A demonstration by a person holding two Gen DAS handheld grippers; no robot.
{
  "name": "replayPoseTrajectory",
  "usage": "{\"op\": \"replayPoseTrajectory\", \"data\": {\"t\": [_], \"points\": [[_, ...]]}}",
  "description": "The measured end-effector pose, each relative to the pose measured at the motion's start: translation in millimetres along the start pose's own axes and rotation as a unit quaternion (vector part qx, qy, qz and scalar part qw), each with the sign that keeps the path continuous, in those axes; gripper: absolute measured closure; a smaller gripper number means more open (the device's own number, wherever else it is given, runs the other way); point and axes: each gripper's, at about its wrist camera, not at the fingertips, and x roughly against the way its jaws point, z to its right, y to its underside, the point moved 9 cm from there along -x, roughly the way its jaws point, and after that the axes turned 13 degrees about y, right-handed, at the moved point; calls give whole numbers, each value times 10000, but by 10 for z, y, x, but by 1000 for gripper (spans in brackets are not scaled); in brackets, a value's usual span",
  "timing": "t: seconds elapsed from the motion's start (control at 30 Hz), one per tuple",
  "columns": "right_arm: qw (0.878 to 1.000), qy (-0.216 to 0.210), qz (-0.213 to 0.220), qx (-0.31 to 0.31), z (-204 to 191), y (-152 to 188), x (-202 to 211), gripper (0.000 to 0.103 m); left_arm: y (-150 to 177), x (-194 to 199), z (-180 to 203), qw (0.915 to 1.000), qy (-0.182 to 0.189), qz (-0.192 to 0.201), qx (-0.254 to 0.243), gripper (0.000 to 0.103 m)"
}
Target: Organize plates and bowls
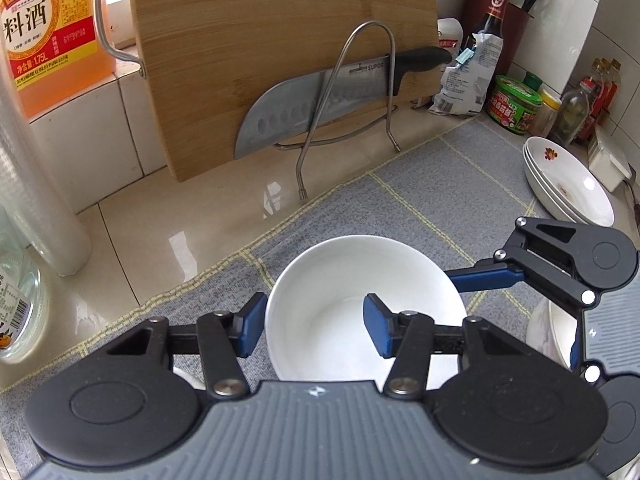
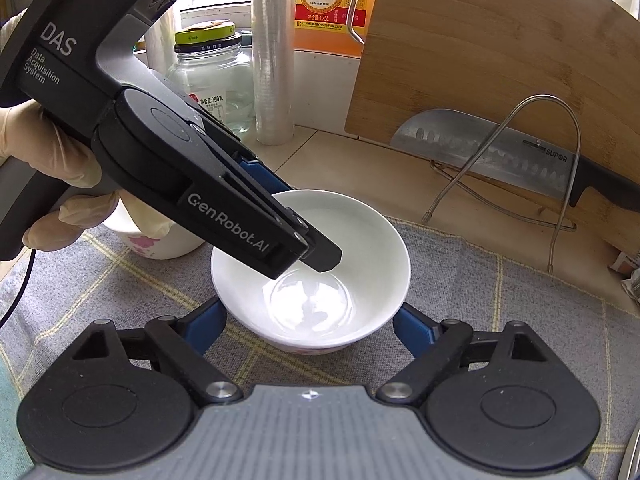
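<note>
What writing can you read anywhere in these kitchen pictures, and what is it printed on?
"恒顺", "料酒", "1.75L": orange cooking wine jug.
"SUPOR": knife blade.
"DAS Data Acquisition System", "GenRobot.AI": left gripper body.
"950": glass jar label.
Soy sauce bottle, paper bag, green tub: print too small to read.

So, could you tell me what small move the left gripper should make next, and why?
Probably close the left gripper on the bowl. Its fingers already straddle the near-left rim, one pad outside the wall and one inside, with a gap still showing. The right gripper is open around the bowl, so it isn't holding it. The plates sit stacked to the right.
</note>
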Motion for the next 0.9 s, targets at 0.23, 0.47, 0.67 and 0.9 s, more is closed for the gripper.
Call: {"op": "replayPoseTrajectory", "data": {"t": [0.23,0.47,0.67,0.9], "points": [[10000,-30,-1,-21,7,5,1,11,-5,-31,0,10000,20,-19,5,52],[10000,-20,-12,-28,4,8,11,12,6,-28,12,10000,40,-21,8,52],[10000,-2,29,48,2,-7,98,12,5,19,80,10000,9,18,-16,52],[9999,-17,106,68,34,1,256,12,-19,146,238,9999,-24,81,-111,52]]}}
